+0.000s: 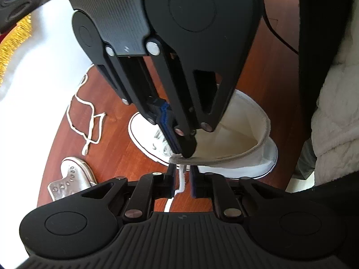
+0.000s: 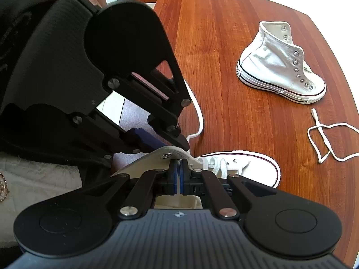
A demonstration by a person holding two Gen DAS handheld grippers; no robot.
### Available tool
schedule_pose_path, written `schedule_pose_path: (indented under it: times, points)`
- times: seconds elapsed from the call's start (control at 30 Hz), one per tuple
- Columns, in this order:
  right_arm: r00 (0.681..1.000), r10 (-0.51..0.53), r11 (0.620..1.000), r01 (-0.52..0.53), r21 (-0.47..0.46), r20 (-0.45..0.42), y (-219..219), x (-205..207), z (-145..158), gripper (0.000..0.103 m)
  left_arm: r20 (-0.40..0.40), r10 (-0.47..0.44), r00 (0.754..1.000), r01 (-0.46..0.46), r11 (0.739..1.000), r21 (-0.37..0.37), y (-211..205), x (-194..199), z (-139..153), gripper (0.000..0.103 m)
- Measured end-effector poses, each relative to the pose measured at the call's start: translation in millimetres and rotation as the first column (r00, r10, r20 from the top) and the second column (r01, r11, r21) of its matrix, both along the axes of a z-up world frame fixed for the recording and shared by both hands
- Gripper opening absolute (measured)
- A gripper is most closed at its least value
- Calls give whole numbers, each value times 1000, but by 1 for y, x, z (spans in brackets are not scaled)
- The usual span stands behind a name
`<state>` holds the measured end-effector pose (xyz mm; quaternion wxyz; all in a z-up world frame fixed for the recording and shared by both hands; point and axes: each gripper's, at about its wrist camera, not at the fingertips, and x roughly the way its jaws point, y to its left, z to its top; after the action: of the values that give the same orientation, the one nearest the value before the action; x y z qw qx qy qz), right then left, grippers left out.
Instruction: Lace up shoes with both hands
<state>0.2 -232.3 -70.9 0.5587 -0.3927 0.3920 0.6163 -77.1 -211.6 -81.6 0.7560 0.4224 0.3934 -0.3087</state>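
- Two white high-top shoes sit on a reddish wooden table [image 2: 224, 44]. One is being worked on at the near edge, close to the person. The other stands well apart, out toward the far right side.
- Near shoe [image 1: 235, 134]: toe points away from the person, and the opening faces the grippers. Its lower eyelets are already laced.
- Right gripper [image 2: 180, 168]: clenched on the top corner of the near shoe's eyelet flap, just beside the uppermost eyelet. It reaches steeply down.
- Left gripper [image 1: 182, 174]: the lace [image 1: 181, 182] runs between its fingers. Its own view shows a thin gap on either side of the lace. From the right wrist view the tips look pressed together, so it is probably clamped on the lace.
- The two gripper tips almost meet at that flap corner.
- The lace trails from the left gripper in a loop over the table near its left edge.
- Second shoe [image 2: 276, 67]: upright, eyelets empty, toe toward the right edge.
- Loose lace [image 2: 314, 113]: lies in an untidy tangle on the table by the right edge, near the second shoe's toe and apart from it.
- White cloth [image 1: 33, 67] with a yellow fringe lies beyond the table in the left wrist view.
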Motion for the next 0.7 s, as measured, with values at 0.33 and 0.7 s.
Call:
schedule_pose_path:
  times: [0.33, 0.7]
  points:
    - [982, -182, 982, 184, 37, -53, -12, 10, 9, 30, -24, 25, 999, -27, 996, -82, 10, -1, 1, 3]
    - [869, -486, 868, 492, 71, -91, -37, 6, 19, 38, -56, 79, 995, -87, 981, -173, 21, 5, -1, 3]
